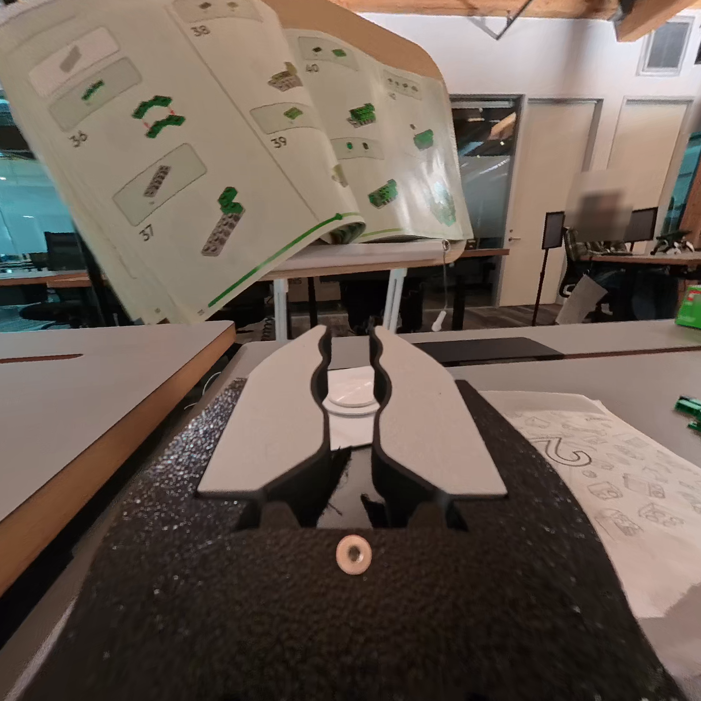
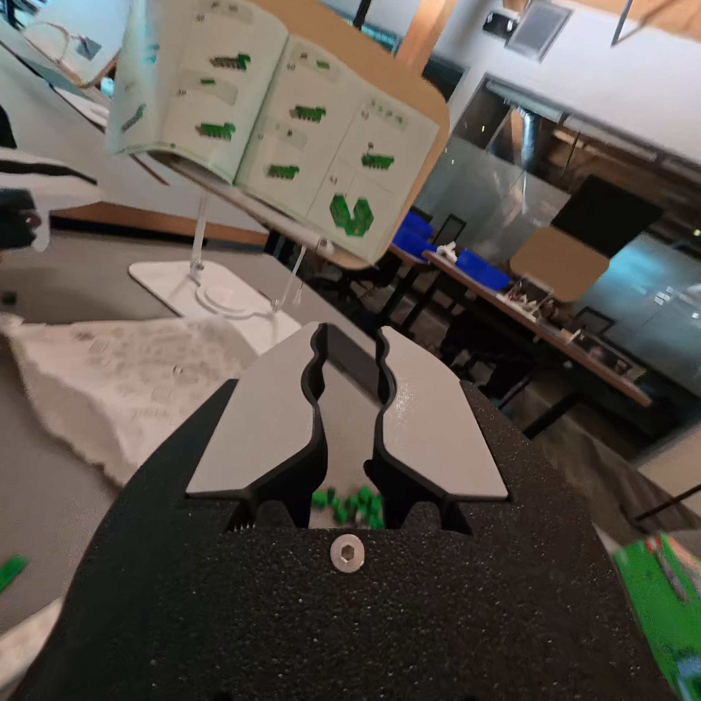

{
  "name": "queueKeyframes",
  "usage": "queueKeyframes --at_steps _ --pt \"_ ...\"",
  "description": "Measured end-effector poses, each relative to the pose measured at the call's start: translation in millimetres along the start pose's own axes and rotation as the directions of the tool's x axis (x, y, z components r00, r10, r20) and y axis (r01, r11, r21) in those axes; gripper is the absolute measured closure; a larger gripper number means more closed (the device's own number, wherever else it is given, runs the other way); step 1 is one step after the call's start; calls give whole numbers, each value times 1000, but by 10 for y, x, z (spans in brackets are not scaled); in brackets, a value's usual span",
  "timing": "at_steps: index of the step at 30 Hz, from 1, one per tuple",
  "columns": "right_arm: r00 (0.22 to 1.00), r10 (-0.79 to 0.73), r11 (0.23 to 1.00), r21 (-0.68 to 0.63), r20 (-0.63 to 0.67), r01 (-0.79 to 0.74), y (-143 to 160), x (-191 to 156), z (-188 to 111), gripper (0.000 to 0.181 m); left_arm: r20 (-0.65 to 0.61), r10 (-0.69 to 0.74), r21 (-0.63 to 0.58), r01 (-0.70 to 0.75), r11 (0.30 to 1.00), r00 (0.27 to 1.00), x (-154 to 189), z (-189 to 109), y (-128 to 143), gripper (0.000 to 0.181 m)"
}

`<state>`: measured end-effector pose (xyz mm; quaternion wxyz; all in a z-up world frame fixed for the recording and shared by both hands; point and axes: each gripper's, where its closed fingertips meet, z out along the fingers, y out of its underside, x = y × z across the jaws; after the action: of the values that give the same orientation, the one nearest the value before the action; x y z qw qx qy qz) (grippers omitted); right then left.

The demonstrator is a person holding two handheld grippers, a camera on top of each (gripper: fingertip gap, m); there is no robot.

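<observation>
Grey table (image 1: 113, 398) w/ wood edge, open-plan office behind.

Nearest: left tongs (image 1: 349, 333) low over the table, gap narrow, nothing held. White stand base (image 1: 351, 398) w/ a round disc shows between the fingers. Crumpled white paper bag (image 1: 607, 474) w/ printed sketches lies just right of them; a few green bricks (image 1: 688, 407) at the far right edge.

Right tongs (image 2: 351, 330) tilted, picture blurred; gap narrow, empty. Loose green bricks (image 2: 349, 504) on the table under them, seen through the gap. Green box (image 2: 667, 614) at lower right; paper bag (image 2: 132, 379) to the left, one more green piece (image 2: 11, 569) at the left edge.

Further: open instruction booklet (image 1: 212, 144) propped on a clear stand w/ wood backboard (image 2: 379, 76), raised above the table. A 2nd table butts up on the left.

Far: more tables, blue bins (image 2: 481, 271) (contents can't tell), glass partitions, doors, wood beams overhead, seated person behind a blurred patch.
</observation>
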<state>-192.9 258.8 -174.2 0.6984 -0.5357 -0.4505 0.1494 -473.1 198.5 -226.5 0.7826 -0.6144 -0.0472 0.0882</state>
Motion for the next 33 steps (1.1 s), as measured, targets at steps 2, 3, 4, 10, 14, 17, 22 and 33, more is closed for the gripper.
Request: queueKeyframes --at_steps 2,3,4,10,14,17,22,33 --pt "999 45 998 -54 -6 -45 273 -34 -235 158 -23 33 -11 -34 999 999 52 -1 3 162" --pt "997 75 995 -68 -13 -76 388 -48 -319 158 -31 43 -13 -43 999 999 73 -5 1 162" --pt "994 111 991 -69 -19 -112 480 -63 -384 159 -39 44 -13 -45 999 998 90 -10 -8 162" --pt "980 198 979 -38 -4 -198 642 -127 -485 162 -50 89 4 -89 996 995 144 -36 -69 163" --pt "965 263 964 -46 22 -261 684 -164 -500 167 -76 110 -5 -111 994 991 191 -27 -63 162" --pt "958 286 957 -61 39 -283 718 -163 -518 178 -189 145 -1 -147 989 971 358 -38 -86 157" --pt "936 345 938 -60 74 -341 692 -113 -555 181 -688 215 -6 -302 953 693 1094 -406 6 155" --pt "929 369 928 -63 41 -366 717 72 -621 181 -853 300 -58 -650 758 427 1512 -686 573 123"
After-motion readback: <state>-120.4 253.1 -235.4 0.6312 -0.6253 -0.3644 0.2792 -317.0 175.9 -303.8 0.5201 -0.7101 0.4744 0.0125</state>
